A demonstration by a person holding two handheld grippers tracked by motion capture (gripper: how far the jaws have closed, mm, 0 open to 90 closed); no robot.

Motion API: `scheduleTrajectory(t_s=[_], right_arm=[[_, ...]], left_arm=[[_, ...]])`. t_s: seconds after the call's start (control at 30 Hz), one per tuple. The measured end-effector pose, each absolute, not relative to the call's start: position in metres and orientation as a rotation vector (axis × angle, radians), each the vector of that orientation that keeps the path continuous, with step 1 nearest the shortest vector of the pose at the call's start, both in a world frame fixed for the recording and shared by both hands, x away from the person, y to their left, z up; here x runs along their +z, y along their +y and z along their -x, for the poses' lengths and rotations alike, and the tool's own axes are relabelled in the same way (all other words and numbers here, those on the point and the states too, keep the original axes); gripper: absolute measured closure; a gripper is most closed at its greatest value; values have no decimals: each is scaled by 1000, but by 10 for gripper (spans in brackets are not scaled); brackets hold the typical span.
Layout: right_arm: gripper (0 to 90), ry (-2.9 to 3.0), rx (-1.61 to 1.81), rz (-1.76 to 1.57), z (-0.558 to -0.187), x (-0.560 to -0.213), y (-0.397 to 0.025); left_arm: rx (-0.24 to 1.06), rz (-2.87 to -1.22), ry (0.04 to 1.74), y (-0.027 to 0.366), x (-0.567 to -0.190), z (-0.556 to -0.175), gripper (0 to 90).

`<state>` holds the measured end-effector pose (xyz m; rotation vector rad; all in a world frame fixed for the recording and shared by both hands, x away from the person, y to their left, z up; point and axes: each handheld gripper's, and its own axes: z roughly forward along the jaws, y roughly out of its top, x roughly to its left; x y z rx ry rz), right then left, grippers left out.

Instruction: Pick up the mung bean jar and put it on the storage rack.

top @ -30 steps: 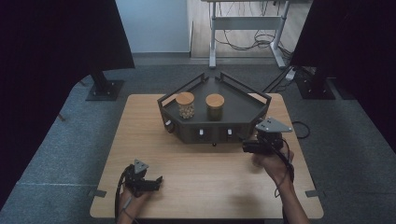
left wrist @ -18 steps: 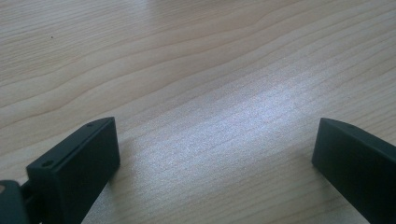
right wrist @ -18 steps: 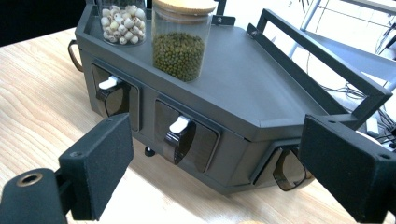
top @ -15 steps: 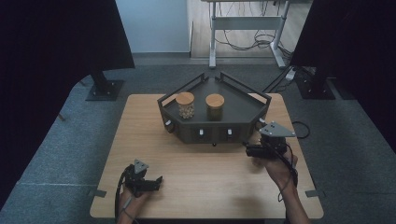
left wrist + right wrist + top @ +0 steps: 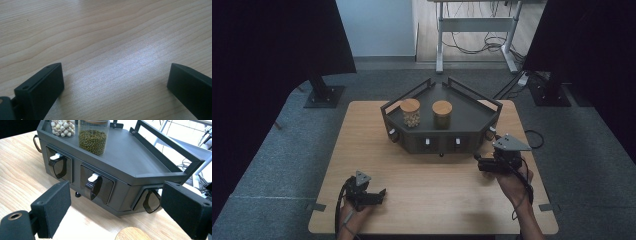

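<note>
A dark grey angular rack (image 5: 472, 117) stands at the back middle of the wooden table (image 5: 362, 130). On its top are a jar of pale round seeds (image 5: 410, 112) and a jar of green beans (image 5: 442, 114), both with wooden lids. The rack's front holds small dispensers (image 5: 93, 185) with white levers. My right gripper (image 5: 480, 164) is open just off the rack's front right corner, and in the right gripper view (image 5: 115, 202) nothing sits between its jaws. My left gripper (image 5: 381, 193) rests low near the front left edge, open (image 5: 115, 75) over bare wood.
A round wooden disc (image 5: 131, 234) lies on the table just under my right gripper's jaws. Black stands flank the table at the back left (image 5: 322, 92) and back right (image 5: 552, 90). A cable (image 5: 534, 137) lies by the table's right edge.
My right gripper has drawn back from the rack's front toward the near edge and slightly right. The left gripper has stayed put.
</note>
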<state>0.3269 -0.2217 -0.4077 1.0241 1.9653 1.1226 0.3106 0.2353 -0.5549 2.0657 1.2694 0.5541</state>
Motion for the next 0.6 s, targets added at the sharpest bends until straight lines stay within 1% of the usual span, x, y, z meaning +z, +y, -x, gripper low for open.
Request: scheduleTrajectory(t_s=[0.6], right_arm=[[87,1962,1088,-1068,-320,-425,-235]], left_arm=[[555,-2065,1269,235,-555,-311,6]])
